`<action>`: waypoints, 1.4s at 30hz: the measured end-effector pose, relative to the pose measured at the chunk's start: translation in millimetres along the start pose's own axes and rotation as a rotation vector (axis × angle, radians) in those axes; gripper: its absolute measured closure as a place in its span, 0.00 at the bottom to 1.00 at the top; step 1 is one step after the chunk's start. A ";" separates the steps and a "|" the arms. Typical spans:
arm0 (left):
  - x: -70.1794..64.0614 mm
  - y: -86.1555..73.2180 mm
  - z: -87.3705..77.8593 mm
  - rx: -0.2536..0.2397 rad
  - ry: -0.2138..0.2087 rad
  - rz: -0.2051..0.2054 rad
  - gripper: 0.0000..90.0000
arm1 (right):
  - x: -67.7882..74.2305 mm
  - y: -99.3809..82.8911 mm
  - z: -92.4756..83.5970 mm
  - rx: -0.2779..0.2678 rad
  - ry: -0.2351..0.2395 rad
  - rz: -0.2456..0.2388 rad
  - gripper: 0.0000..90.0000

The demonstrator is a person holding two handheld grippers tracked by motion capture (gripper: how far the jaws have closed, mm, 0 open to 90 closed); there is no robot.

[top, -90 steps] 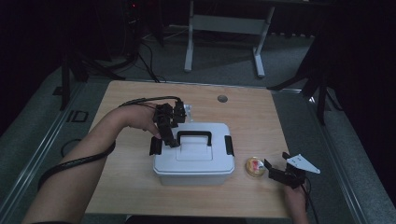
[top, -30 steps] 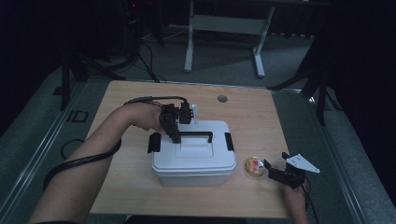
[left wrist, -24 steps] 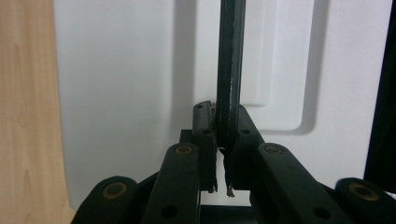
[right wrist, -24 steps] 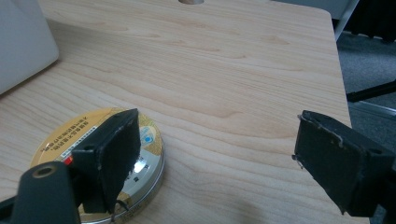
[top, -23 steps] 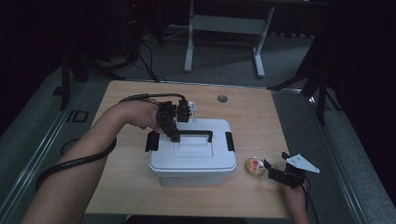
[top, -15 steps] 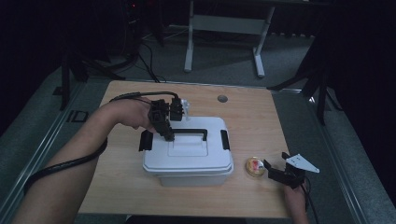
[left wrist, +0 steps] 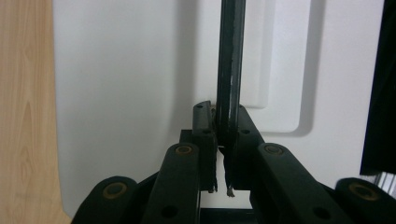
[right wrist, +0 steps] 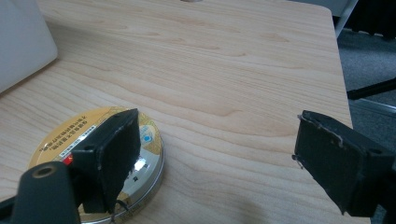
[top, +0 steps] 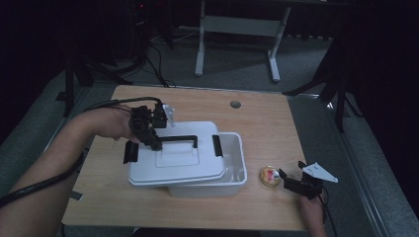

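Observation:
A white lid [top: 183, 163] with a black handle [top: 178, 139] hangs tilted over a white plastic box [top: 236, 163], shifted left so the box's right end lies uncovered. My left gripper [top: 154, 144] is shut on the handle's left part. In the left gripper view the jaws [left wrist: 223, 135] pinch the handle bar [left wrist: 231, 70] over the lid [left wrist: 130, 84]. My right gripper [top: 291, 181] rests open near the table's front right, beside a small round tin [top: 270, 177]. In the right gripper view its left jaw stands over the tin [right wrist: 152, 140] and nothing lies between the fingers [right wrist: 217, 126].
The wooden table [top: 276, 123] has a round cable hole [top: 235, 104] near its far edge. A metal stand [top: 237, 29] sits on the floor behind it. A corner of the box [right wrist: 23, 42] shows at the left of the right gripper view.
My left gripper has carried the lid by its handle to the left and a little up, uncovering the box's right end. The right gripper and the tin have stayed still.

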State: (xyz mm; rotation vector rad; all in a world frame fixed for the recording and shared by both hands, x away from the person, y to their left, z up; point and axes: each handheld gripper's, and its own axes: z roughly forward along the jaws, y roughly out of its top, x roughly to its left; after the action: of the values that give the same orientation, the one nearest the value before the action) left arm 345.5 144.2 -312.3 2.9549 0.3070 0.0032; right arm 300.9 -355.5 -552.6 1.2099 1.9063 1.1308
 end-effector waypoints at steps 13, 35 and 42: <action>-4.3 -74.3 -13.4 -0.025 0.022 -0.134 0.93 | 0.6 0.4 0.7 0.009 -0.003 -0.004 0.16; -1.6 -189.2 2.3 -0.053 0.054 -0.365 0.93 | 1.4 0.8 1.7 0.023 -0.010 -0.007 0.16; 11.0 -199.8 29.6 -0.078 0.049 -0.404 0.93 | 1.2 0.7 1.3 0.020 -0.009 -0.003 0.16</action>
State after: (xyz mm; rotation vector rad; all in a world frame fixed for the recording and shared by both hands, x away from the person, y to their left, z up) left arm 316.2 334.1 -375.4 2.7649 0.8816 0.0352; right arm 301.8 -353.8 -552.6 1.2208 1.9161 1.1050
